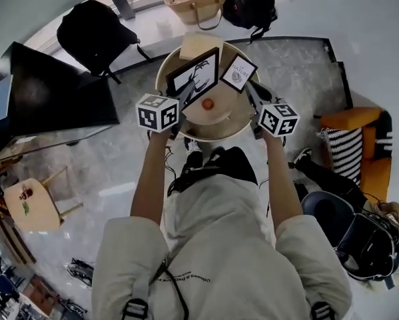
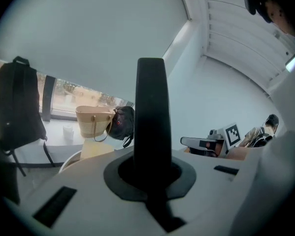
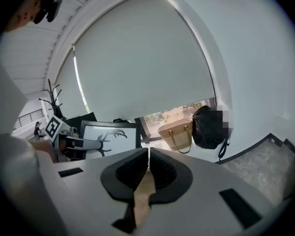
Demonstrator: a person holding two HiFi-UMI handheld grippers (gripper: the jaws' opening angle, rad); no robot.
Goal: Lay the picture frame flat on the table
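A black picture frame (image 1: 194, 75) with an antler print stands tilted over the round wooden table (image 1: 220, 127). My left gripper (image 1: 184, 97) is shut on its lower left edge. In the left gripper view that edge is a dark upright bar (image 2: 151, 117) running into the closed jaws. To its right is a small white frame (image 1: 238, 72) with a printed emblem. My right gripper (image 1: 251, 91) reaches its lower right corner. In the right gripper view the jaws are shut on a thin tan board (image 3: 143, 195) seen edge-on. The antler frame (image 3: 113, 139) shows there too, behind the left gripper (image 3: 81, 146).
A small red-orange object (image 1: 208, 103) lies on the table, and a tan board (image 1: 199, 44) sits at its far edge. Beyond are a woven bag (image 1: 198, 2), a black bag (image 1: 249, 4) and a black backpack (image 1: 92, 32). A dark screen (image 1: 52, 89) is on the left, an orange chair (image 1: 359, 145) on the right.
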